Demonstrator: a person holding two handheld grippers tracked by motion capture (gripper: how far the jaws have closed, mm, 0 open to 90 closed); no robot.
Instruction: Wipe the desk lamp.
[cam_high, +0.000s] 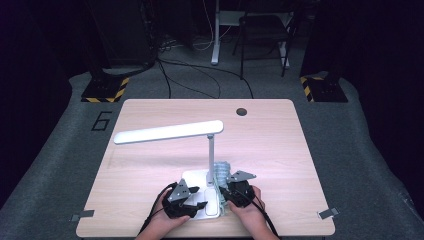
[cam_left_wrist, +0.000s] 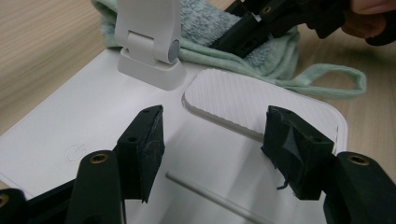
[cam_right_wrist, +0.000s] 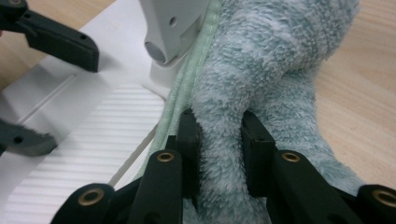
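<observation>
The right claw (cam_right_wrist: 219, 140) is clenched on a fold of the fluffy pale green terry cloth (cam_right_wrist: 271, 70), both black pads sunk into the pile on either side of the bunched ridge. Just to that claw's left in its own view lies the ribbed white pad (cam_right_wrist: 93, 149) of the lamp's flat white base (cam_high: 196, 179), and the cloth's stitched hem runs along its edge. Just beyond the pads the cloth presses against the white hinge foot of the lamp stem (cam_right_wrist: 170, 28).

The left claw (cam_left_wrist: 212, 144) stands released, jaws wide apart over the base, with nothing between them. Ahead of it sit the ribbed pad, then the hinge foot, then the cloth and its loop on the light wooden bench (cam_high: 280, 150). Farther off, above both claws, the lamp's long white light bar (cam_high: 167, 131) reaches out to the left.
</observation>
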